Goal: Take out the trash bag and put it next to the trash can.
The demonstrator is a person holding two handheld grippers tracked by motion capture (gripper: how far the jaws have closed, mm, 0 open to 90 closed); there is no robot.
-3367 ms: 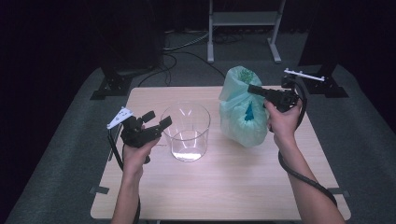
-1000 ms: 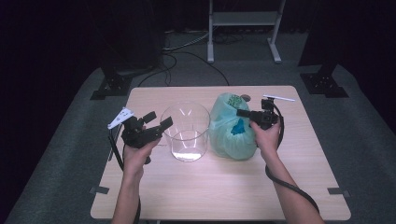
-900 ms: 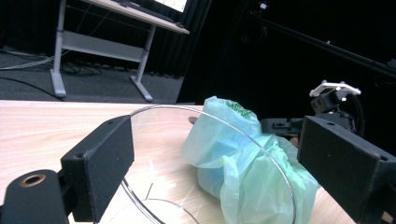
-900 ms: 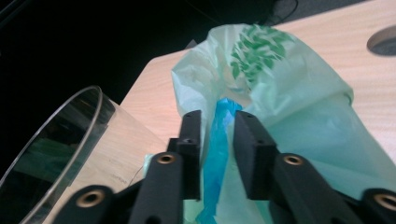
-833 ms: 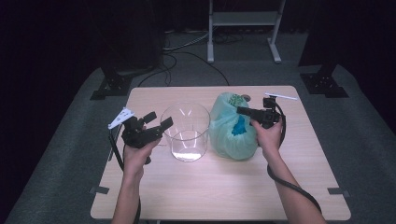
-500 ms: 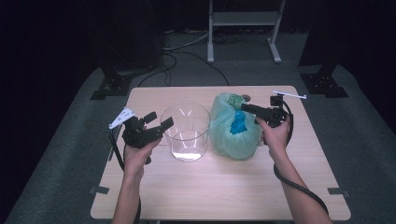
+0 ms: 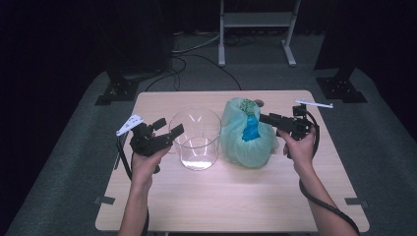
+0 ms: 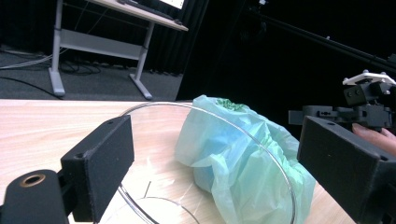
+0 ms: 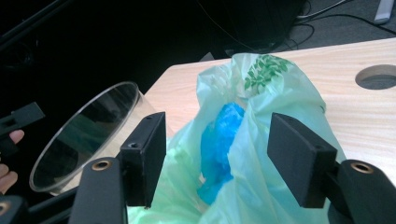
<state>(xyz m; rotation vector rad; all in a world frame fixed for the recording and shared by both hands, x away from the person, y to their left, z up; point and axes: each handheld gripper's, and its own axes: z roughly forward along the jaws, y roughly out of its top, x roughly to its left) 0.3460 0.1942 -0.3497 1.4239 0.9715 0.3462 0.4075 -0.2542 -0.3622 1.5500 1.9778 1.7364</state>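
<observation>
Gripper status first: I read the right gripper (image 7: 263, 118) with its jaws apart, having just been opening; the pale green plastic bag (image 7: 243, 140) lies between and below them in the right gripper view, and the pads do not press on it. My right hand (image 7: 298, 145) holds that gripper level, just beside the bag's right flank, toward the right edge of the table (image 7: 221, 206). The bag sits at the table's middle, slightly toward the far edge, its mouth gaping upward. A bright blue object (image 9: 218, 140) is lodged inside the bag; I cannot tell what it is. A green leaf print (image 9: 261, 67) marks the bag's far lip.

I hold the left gripper (image 7: 172, 130) with its jaws spread on either side of the near wall of the clear glass bowl (image 7: 196, 140); whether the pads touch the glass I cannot tell. The bowl stands upright just beside the bag, on its left. A round cable hole (image 9: 377, 77) is cut in the table near the far edge.
</observation>
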